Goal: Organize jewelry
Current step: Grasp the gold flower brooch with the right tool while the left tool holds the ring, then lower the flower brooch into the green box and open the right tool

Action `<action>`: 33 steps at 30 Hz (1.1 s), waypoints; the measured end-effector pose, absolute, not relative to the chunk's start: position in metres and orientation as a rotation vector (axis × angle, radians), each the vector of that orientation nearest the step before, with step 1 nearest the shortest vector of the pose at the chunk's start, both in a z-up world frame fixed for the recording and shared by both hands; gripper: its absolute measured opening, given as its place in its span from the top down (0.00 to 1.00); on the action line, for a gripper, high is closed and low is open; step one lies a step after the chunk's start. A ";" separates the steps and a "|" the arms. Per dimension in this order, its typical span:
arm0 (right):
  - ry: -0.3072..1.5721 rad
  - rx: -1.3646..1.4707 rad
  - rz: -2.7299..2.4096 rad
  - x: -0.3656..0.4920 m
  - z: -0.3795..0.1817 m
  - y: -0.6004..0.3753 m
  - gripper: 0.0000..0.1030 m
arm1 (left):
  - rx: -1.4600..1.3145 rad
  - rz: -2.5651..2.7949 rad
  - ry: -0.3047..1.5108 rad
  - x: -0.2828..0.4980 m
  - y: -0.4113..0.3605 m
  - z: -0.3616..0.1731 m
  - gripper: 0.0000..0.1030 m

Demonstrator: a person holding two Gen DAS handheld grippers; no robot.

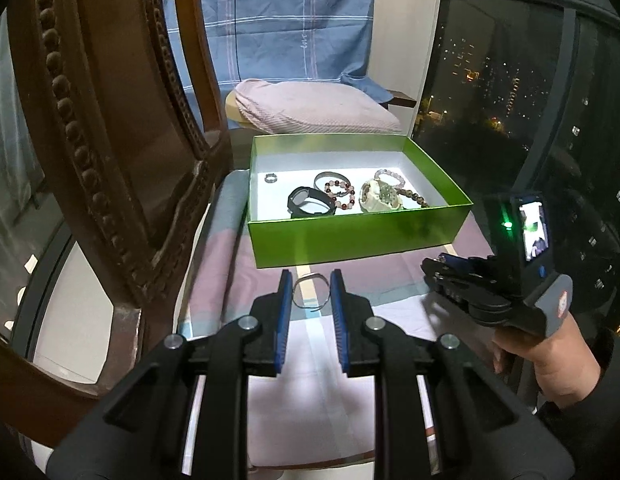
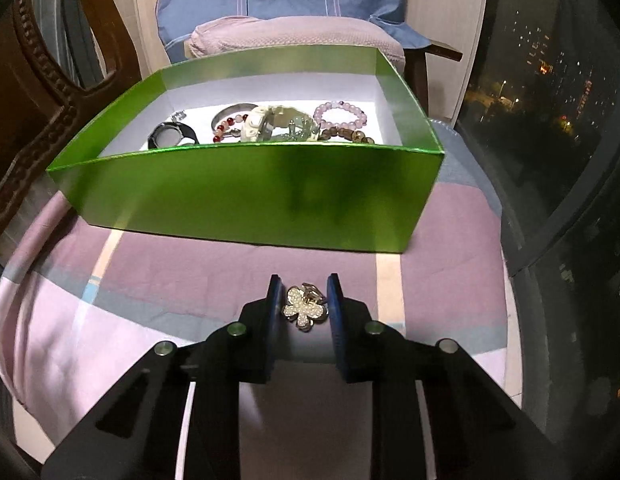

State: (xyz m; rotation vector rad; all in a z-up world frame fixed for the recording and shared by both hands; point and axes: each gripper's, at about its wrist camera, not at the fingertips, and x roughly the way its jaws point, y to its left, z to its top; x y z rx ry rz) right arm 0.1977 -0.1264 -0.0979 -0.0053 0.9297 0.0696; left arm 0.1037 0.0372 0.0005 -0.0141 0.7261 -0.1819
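Hand-held gripper clamps brooch above pink striped tablecloth.

A thin silver bangle is held upright just before the green box. A pearly flower brooch sits before the same box. Inside lie a ring, black watch, cream watch and bead bracelets.

From my right wrist view, the green box's near wall hides the lower parts of the black watch and brown beads.
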 end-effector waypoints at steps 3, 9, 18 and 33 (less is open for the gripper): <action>0.898 0.001 0.087 0.185 -0.080 -0.127 0.77 | -0.023 -0.183 0.721 0.105 0.037 0.003 0.82; 0.799 0.024 0.148 0.136 -0.032 -0.133 0.77 | -0.047 -0.199 0.712 0.104 0.033 0.006 0.81; 0.702 0.045 0.156 0.088 0.006 -0.161 0.77 | -0.063 -0.213 0.710 0.106 0.017 0.007 0.81; 0.725 0.056 0.150 0.091 -0.003 -0.172 0.77 | -0.056 -0.210 0.728 0.112 0.010 0.003 0.81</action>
